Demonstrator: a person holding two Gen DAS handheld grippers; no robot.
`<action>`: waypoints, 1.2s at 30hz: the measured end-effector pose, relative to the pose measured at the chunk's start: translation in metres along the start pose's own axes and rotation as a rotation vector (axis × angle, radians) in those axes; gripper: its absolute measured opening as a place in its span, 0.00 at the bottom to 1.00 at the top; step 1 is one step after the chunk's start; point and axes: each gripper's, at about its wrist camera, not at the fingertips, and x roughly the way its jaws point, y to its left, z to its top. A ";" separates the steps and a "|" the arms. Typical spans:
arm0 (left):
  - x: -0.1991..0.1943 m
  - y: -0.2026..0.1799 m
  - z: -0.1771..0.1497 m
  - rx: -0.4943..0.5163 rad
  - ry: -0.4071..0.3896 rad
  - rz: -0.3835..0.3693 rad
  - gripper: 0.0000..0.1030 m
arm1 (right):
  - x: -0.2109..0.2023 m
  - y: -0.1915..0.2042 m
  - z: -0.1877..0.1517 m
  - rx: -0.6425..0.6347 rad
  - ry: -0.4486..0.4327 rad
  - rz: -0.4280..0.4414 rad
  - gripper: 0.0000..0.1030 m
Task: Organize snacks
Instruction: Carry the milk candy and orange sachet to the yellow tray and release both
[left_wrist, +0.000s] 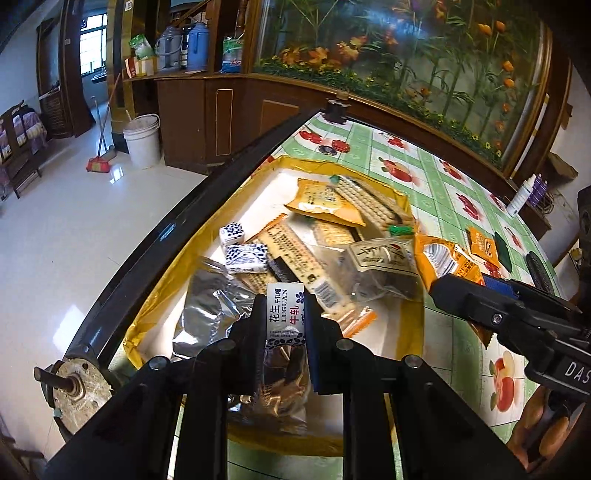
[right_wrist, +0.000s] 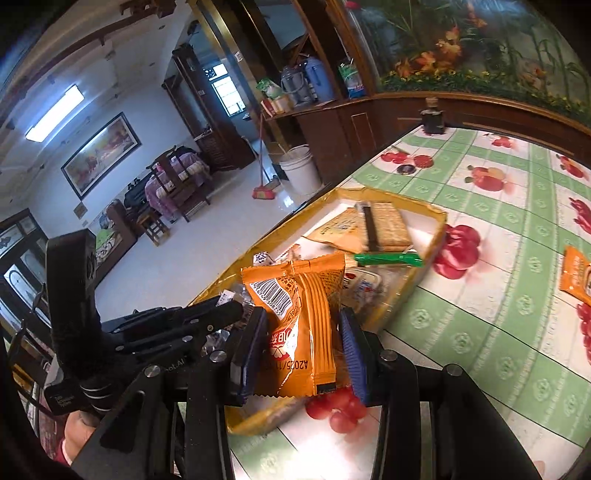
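— Left gripper (left_wrist: 285, 325): why pinch that white-and-blue wrapped nougat candy (left_wrist: 285, 314)?
— You're carrying it over the gold-rimmed cardboard tray (left_wrist: 236, 195). Your right gripper (right_wrist: 303, 350), at three o'clock, clamps an orange foil snack packet (right_wrist: 301, 325) likewise.

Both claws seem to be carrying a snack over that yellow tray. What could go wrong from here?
The left claw pinches only one thin white candy, so it might twist loose. The right claw squeezes a puffy orange packet, which may slip or get crushed. The yellow tray is already heaped and sits at the table's edge, so a dropped snack could slide off onto the floor.
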 end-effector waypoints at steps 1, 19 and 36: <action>0.000 0.001 0.001 -0.001 0.000 0.000 0.16 | 0.005 0.003 0.002 -0.008 0.005 -0.001 0.39; 0.020 0.010 0.012 -0.013 0.021 0.010 0.16 | 0.047 0.003 0.019 -0.032 0.032 -0.053 0.40; 0.022 0.011 0.018 -0.034 0.050 0.046 0.41 | 0.048 0.013 0.028 -0.082 0.019 -0.121 0.63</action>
